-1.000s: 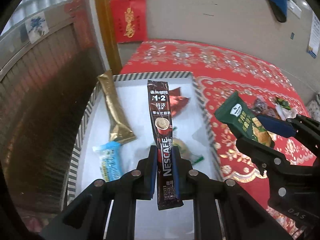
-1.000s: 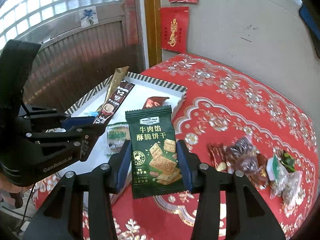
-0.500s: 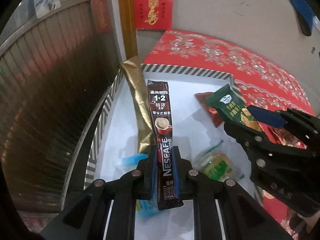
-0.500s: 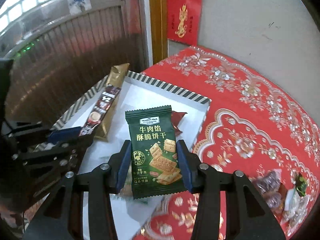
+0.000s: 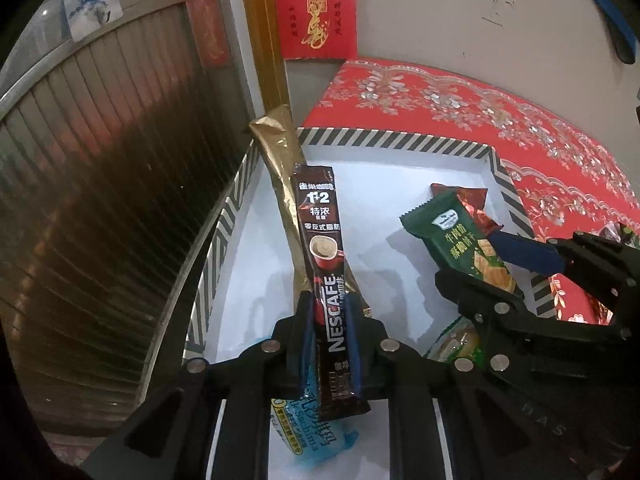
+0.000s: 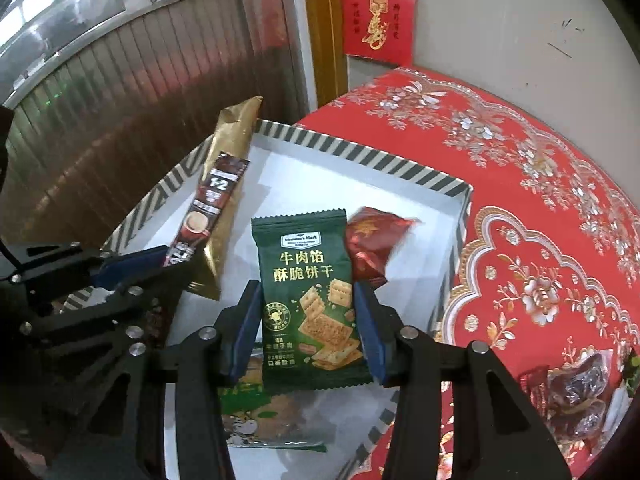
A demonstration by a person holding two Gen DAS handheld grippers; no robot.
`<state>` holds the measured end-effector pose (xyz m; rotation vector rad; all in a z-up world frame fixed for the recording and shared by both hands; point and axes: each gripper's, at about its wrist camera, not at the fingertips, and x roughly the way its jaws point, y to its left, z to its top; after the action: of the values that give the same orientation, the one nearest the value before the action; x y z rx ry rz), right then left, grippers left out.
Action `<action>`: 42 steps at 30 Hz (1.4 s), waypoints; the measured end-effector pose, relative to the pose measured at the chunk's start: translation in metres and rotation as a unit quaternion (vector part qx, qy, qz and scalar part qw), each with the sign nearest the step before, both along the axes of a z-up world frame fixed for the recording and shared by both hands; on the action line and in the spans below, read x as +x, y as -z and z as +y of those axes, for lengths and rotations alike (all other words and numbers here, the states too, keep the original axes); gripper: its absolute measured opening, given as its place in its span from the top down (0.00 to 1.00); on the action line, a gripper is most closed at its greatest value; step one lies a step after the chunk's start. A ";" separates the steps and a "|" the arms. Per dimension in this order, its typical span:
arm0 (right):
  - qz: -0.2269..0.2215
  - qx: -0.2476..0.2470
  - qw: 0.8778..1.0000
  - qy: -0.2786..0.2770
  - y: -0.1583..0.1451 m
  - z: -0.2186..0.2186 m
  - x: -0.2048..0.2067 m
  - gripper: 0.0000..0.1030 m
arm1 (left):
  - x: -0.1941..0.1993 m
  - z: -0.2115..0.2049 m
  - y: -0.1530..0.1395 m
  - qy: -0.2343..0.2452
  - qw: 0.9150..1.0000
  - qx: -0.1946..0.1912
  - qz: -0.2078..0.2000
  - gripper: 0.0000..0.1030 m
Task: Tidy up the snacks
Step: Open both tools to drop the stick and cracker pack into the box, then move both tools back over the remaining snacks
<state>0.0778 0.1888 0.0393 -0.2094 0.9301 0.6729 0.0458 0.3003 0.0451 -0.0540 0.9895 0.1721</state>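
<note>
My left gripper is shut on a dark Nescafe coffee stick and holds it over the left side of the white tray with a striped rim. My right gripper is shut on a green biscuit packet and holds it over the tray's middle. The right gripper and its packet show at the right of the left wrist view. The left gripper and the stick show at the left of the right wrist view.
In the tray lie a gold stick, a red wrapper, a blue packet and a green-white packet. Loose wrapped snacks lie on the red tablecloth at the right. A shutter wall stands at the left.
Both grippers have moved left and forward over the tray, each with its packet in it. The biscuit packet now hangs over the tray instead of over the tablecloth.
</note>
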 end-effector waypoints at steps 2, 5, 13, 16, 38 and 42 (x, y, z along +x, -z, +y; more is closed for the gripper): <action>-0.001 0.000 1.000 0.002 0.000 -0.002 -0.002 0.55 | -0.002 0.001 -0.001 -0.004 1.000 -0.003 -0.002 0.74; -0.003 0.008 1.000 0.006 -0.002 -0.007 -0.004 0.55 | -0.006 0.001 -0.005 -0.010 1.000 -0.001 -0.011 0.59; -0.023 0.036 0.999 0.020 -0.020 -0.025 -0.012 0.55 | -0.024 -0.007 -0.024 -0.008 0.999 0.014 -0.046 0.34; -0.032 0.044 0.998 0.025 -0.027 -0.035 -0.017 0.55 | -0.031 -0.019 -0.033 -0.002 0.997 0.033 -0.063 0.30; -0.068 0.028 0.992 0.103 -0.052 -0.178 -0.053 0.55 | -0.057 -0.157 -0.066 0.092 0.989 0.012 -0.114 0.20; -0.071 0.013 0.990 0.120 -0.053 -0.215 -0.061 0.44 | -0.052 -0.180 -0.065 0.100 0.990 -0.011 -0.102 0.20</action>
<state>0.0171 -0.0262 0.0926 -0.1186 0.7936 0.4413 -0.0063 0.1206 0.1105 0.0067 0.7861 -0.0289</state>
